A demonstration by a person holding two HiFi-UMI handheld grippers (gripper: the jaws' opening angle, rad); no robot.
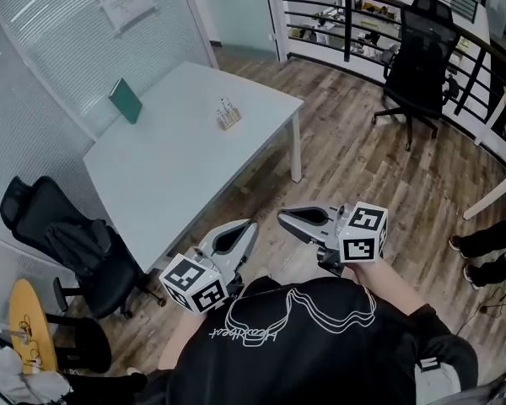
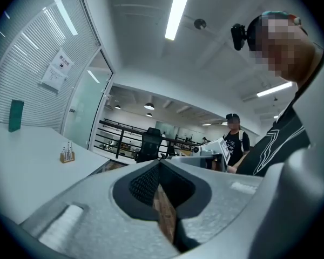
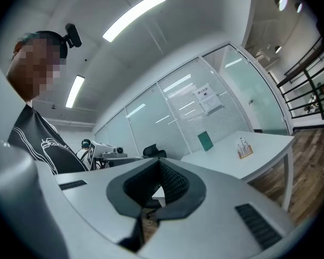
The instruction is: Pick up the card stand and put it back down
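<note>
The small wooden card stand (image 1: 228, 116) stands upright on the white table (image 1: 169, 175), near its far edge. A green board (image 1: 126, 100) leans at the glass wall behind it. Well back from the table, the person holds the left tongs (image 1: 250, 225) and right tongs (image 1: 281, 217) closed tight, both empty.

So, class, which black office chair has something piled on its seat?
The chair beside the white table: a dark bundle lies on its seat. The chair by the railing has a bare seat.
</note>
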